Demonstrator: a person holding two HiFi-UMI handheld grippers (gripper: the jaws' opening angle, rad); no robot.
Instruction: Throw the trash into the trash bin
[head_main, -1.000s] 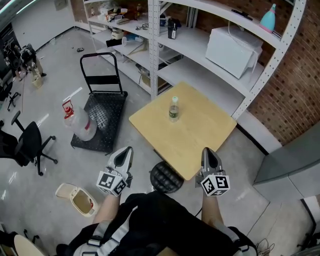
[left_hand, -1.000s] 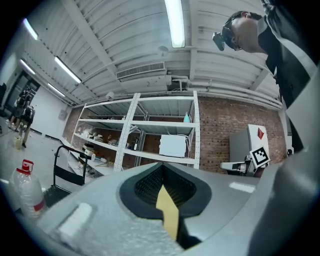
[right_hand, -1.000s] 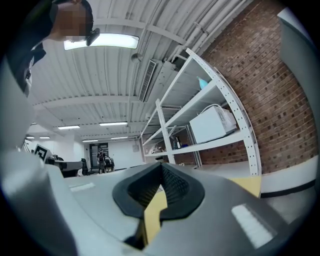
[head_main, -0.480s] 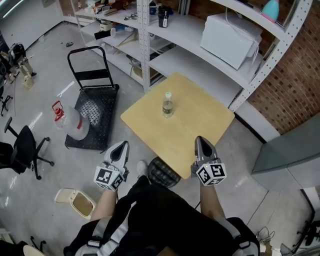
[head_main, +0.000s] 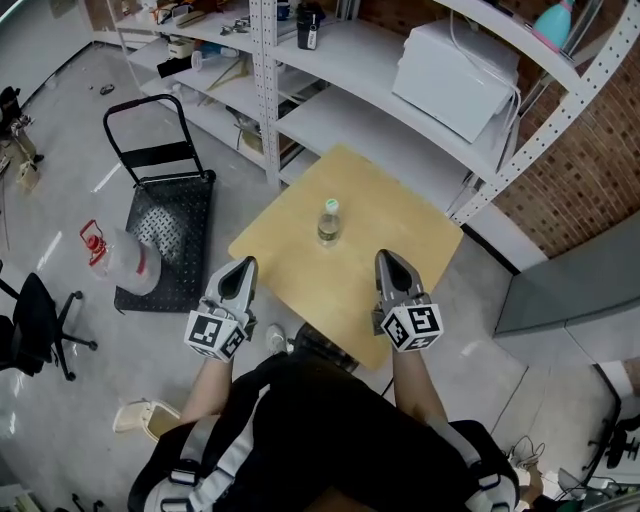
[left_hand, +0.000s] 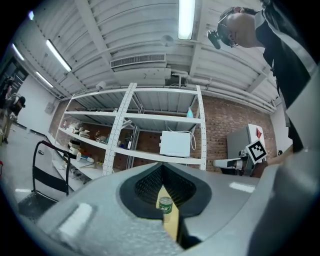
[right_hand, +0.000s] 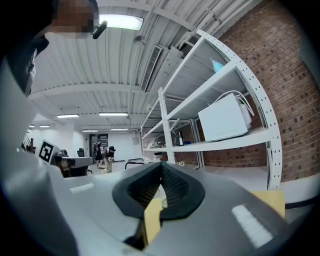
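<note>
Two tools reach forward in the head view. The left tool (head_main: 243, 268) is at the left corner of the square wooden worktop (head_main: 400, 235), and the right tool (head_main: 386, 262) is over its near part. Both have their jaws together on nothing. The worktop's far edges sit close to a white shelf rack (head_main: 262, 90), which leaves little room behind it. Open grey floor lies to the left, as far as a black hand cart (head_main: 165, 235) and a big water jug (head_main: 118, 262) beside it. A grey cabinet (head_main: 580, 290) stands well off to the right.

The trash is a small clear bottle (head_main: 328, 222) with a pale cap and a green label. It stands upright and alone near the worktop's middle, ahead of both tools and touched by neither. Just under the near edge we see a sliver of a dark mesh bin (head_main: 315, 338) (our own torso hides most of it).

In the left gripper view, the pads meet at their tips and leave only a narrow slit. Through the slit we see the bottle's green label and a strip of yellow worktop. Behind them rise the rack and the white box (left_hand: 175, 144) on its shelf, against a brick wall (left_hand: 225, 125).

In the right gripper view, the jaws are likewise pressed together and empty. The slit shows worktop and a faint clear shape that we take for the bottle. The rack runs along the right, and a long open hall lies on the left.
</note>
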